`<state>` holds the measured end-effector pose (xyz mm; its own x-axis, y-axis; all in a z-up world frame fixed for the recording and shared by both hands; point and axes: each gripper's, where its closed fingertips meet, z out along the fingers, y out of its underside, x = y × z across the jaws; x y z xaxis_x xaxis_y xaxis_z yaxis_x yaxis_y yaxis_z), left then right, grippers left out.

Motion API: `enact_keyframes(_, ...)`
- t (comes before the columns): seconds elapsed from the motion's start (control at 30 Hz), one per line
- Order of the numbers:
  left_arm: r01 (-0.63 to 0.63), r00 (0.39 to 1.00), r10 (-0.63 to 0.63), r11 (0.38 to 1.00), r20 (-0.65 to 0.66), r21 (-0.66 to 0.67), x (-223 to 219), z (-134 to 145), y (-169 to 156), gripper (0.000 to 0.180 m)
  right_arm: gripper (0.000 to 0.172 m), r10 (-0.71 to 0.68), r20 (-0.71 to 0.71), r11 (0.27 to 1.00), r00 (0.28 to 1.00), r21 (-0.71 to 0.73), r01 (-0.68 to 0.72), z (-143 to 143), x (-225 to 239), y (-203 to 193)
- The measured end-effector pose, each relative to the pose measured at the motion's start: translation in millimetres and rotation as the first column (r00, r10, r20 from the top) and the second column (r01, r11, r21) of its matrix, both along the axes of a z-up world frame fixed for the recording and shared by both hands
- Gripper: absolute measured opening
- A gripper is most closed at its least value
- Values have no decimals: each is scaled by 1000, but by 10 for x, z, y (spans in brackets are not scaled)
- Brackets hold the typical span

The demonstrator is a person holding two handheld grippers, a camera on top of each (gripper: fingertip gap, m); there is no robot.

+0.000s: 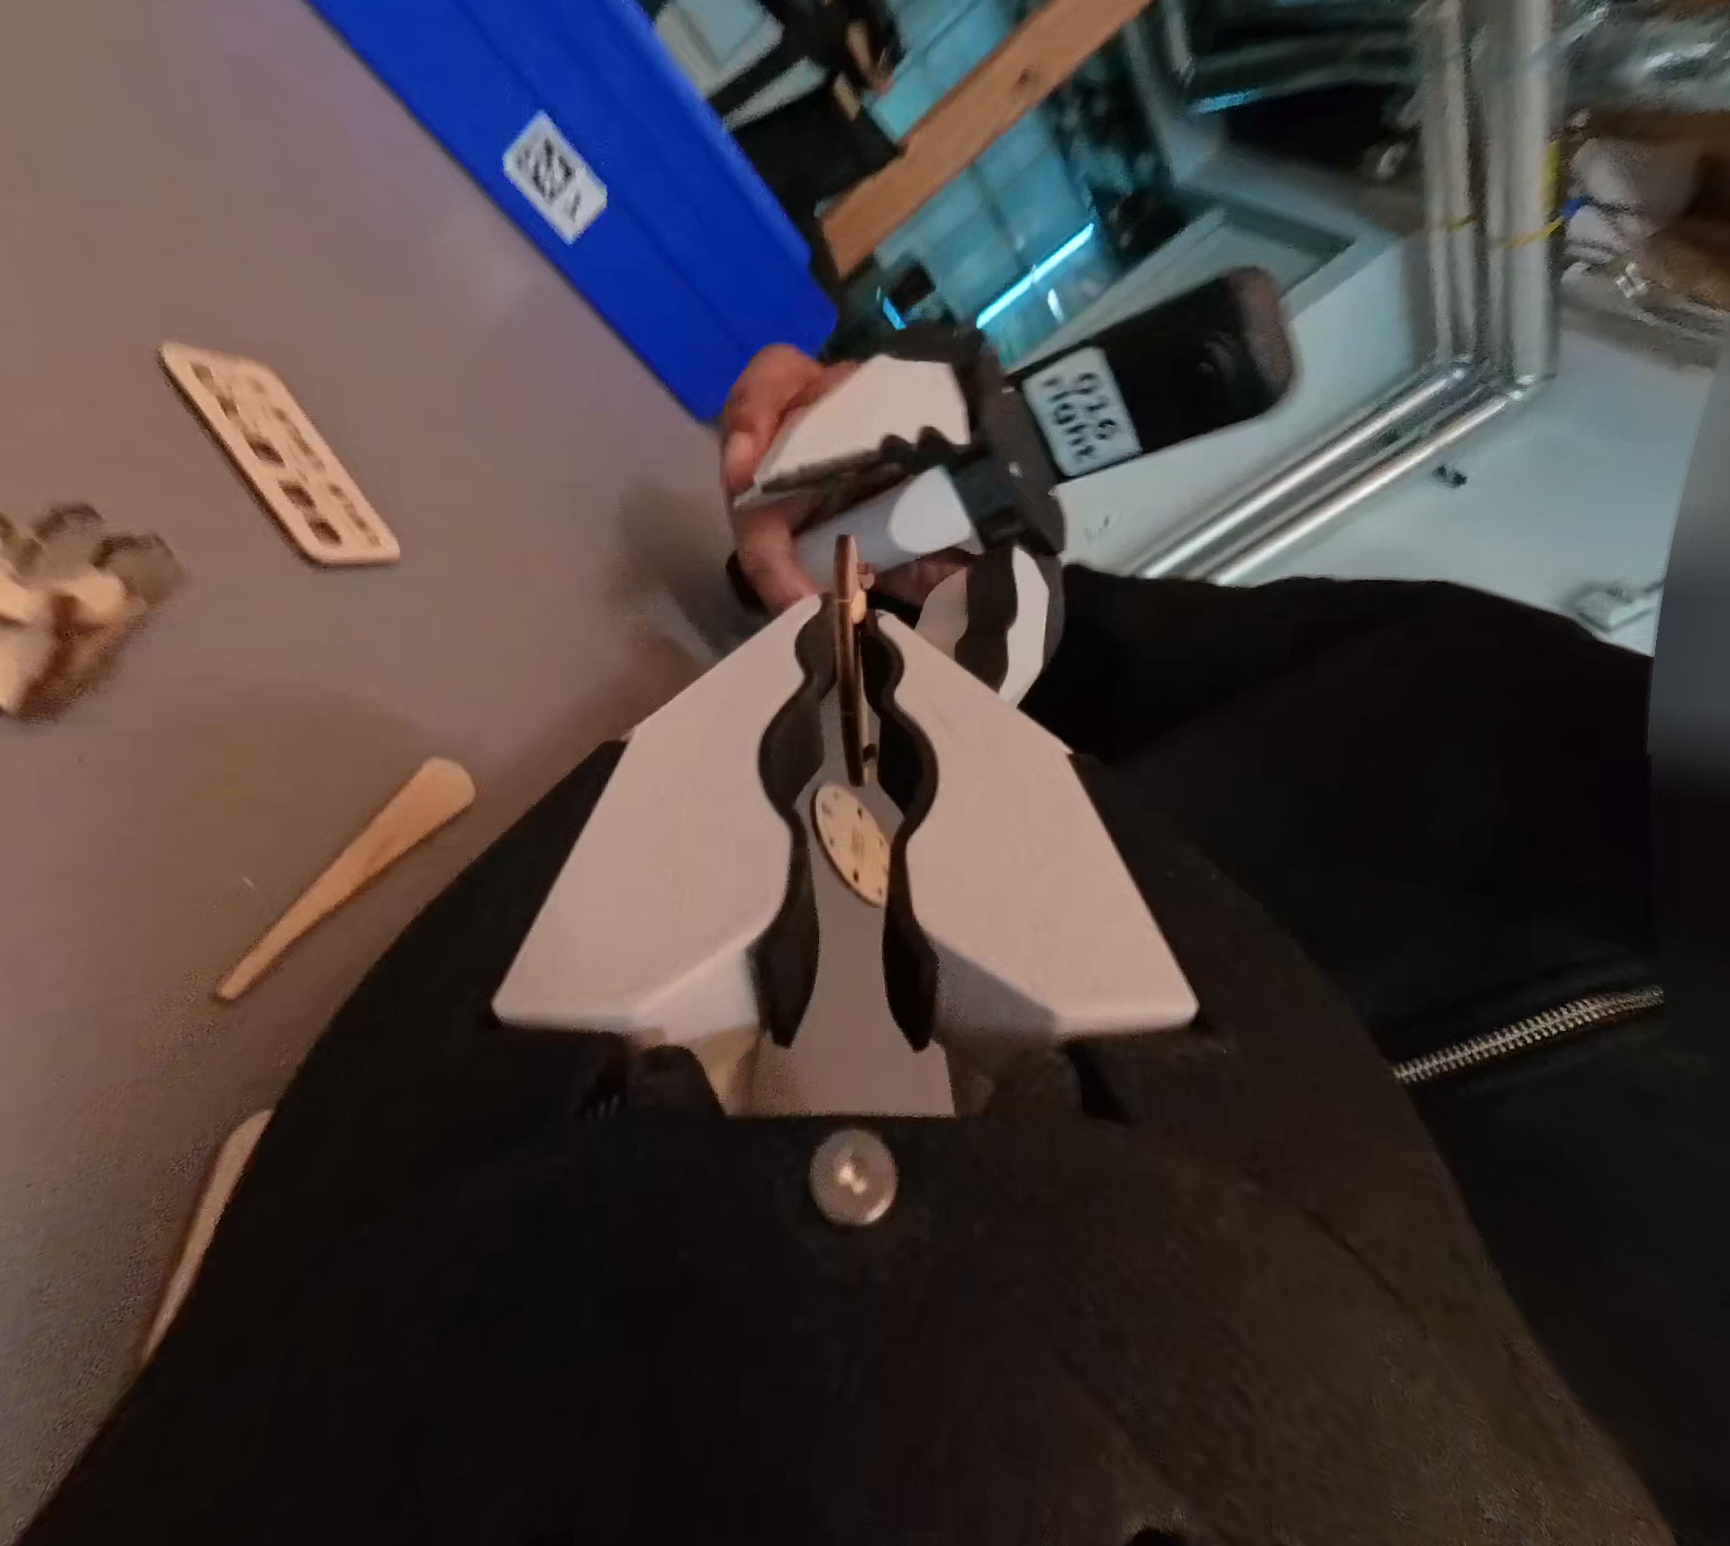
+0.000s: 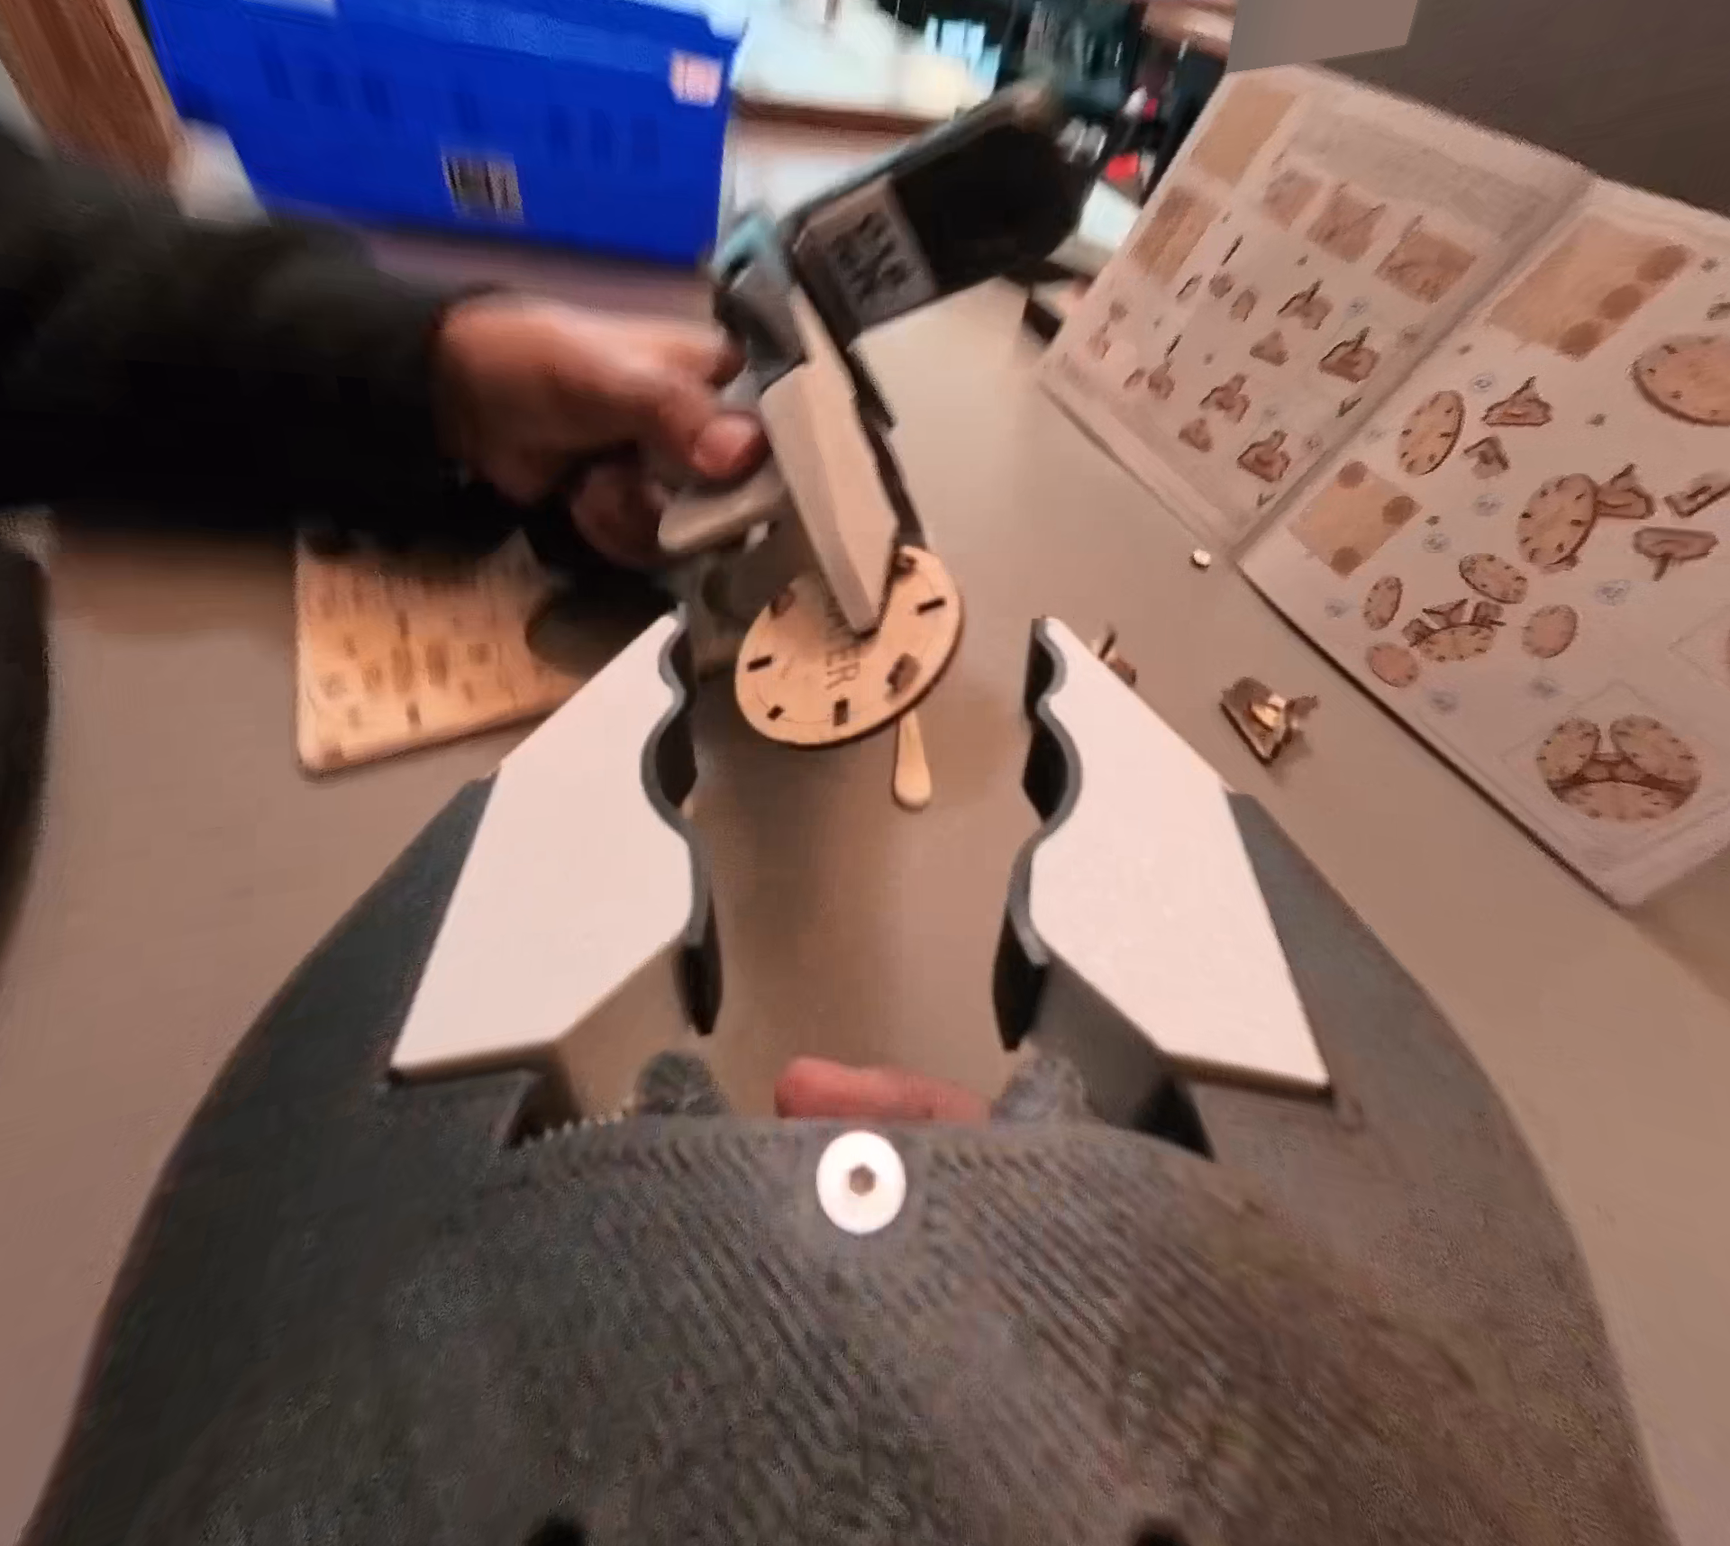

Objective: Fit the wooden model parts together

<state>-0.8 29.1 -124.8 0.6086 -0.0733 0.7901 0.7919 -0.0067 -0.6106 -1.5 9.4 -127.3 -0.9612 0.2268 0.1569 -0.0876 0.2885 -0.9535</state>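
My left gripper (image 1: pixel 850 614) is shut on a round wooden disc (image 1: pixel 848 659), which I see edge-on between the pads. In the right wrist view the left gripper (image 2: pixel 857 612) reaches in from the upper left and grips the slotted disc (image 2: pixel 847 663) near its middle, holding it tilted above the table. My right gripper (image 2: pixel 857 631) is wide open and empty, with the disc just ahead of its fingertips. In the left wrist view one of the right gripper's fingers (image 1: pixel 843 425) shows just beyond the disc.
A blue bin (image 2: pixel 449 97) stands at the back of the table. A wooden parts sheet (image 2: pixel 412 649) lies at the left, a wooden stick (image 2: pixel 910 752) under the disc. Small wooden assemblies (image 2: pixel 1264 710) and instruction sheets (image 2: pixel 1404 471) lie at the right. My two grippers' fingertips are within a few centimetres of each other.
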Motion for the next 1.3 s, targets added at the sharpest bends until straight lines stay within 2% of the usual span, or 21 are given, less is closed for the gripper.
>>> enact_keyframes(0.1, -104, 986, 112, 992, -122, 73, -128, 211, -157, 1, 69, 36, 211, 952, 977, -306, 31, 328, -278, 28)
enact_keyframes(0.17, -156, 958, 172, 984, -230, 89, -161, 305, -232, 1, 57, 140, 279, 916, 950, -402, -17, 401, -296, 27)
enact_keyframes(0.23, -183, 929, 208, 977, -307, 110, -148, 395, -264, 1, 50, 180, 253, 923, 951, -377, -75, 386, -183, 22)
enact_keyframes(0.33, -164, 905, 198, 979, -378, 121, -60, 445, -211, 0, 25, 152, 180, 909, 972, -413, -66, 368, -108, 59)
enact_keyframes(0.4, -148, 889, 179, 983, -422, 107, -1, 418, -149, 1, 21, 201, 194, 885, 960, -456, -93, 450, 1, 56)
enact_keyframes(0.57, -133, 852, 171, 985, -495, 110, 88, 429, -87, 1, 7, 139, 113, 897, 984, -436, -77, 518, 40, 55)
enact_keyframes(0.9, -118, 831, 164, 986, -531, 120, 146, 461, -71, 1, 6, 155, 84, 891, 984, -442, -102, 558, 100, 70)
enact_keyframes(1.17, -166, 766, 135, 986, -628, 10, 189, 426, -62, 1, 5, 204, 103, 893, 974, -428, -142, 532, 138, 76)
enact_keyframes(1.3, -158, 783, 131, 987, -609, 9, 206, 434, -51, 2, 5, 200, 92, 891, 976, -432, -141, 548, 145, 85)
